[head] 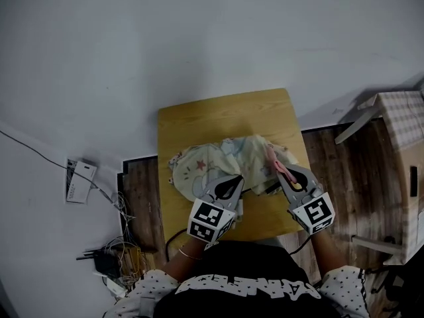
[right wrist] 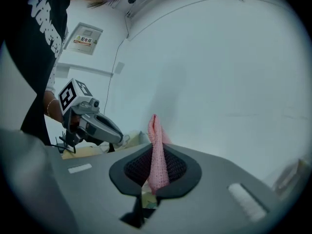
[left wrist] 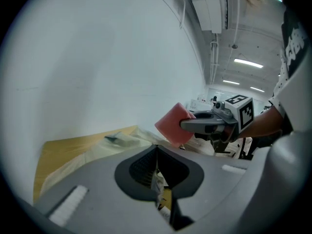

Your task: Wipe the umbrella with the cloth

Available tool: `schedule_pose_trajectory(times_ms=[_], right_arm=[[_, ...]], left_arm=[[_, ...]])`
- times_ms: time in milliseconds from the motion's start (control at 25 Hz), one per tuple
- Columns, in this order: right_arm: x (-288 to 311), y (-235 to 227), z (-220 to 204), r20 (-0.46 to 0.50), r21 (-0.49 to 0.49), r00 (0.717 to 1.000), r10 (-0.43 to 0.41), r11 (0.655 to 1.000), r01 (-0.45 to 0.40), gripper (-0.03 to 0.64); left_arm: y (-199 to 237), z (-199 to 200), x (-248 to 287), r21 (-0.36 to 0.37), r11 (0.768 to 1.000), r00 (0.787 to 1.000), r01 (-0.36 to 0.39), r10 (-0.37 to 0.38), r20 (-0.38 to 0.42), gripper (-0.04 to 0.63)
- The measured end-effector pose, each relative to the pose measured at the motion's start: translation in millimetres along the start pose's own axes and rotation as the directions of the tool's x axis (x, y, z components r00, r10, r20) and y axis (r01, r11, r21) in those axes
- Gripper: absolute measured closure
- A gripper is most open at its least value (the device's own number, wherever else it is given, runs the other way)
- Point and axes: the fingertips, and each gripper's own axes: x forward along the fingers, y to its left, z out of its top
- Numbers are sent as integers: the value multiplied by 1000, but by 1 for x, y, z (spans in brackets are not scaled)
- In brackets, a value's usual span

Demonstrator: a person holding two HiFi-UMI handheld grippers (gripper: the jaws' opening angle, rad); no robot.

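The right gripper (head: 281, 172), fingers clamped on the cloth (right wrist: 156, 147), hovers; the left gripper (head: 233, 181) fingers pinch the umbrella (head: 209, 161). Next, probably, lower and wipe.

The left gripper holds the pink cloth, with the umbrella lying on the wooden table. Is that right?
No. The right gripper holds the pink cloth, as the right gripper view shows. The umbrella does lie on the wooden table.
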Motion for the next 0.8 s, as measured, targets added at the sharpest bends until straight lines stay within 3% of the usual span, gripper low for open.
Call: schedule_pose_trajectory(times_ms=[360,800], right_arm=[[-20,-3,-8,-9,10,1000,-15,1000,15,583],[-36,-4,-18,-38,27,999,-13,1000,14,583]], left_arm=[[-40,-22,50,84,992,991,91,-82,-104,594],[-34,-67,81,108,992,971,61,-34,-236,592]])
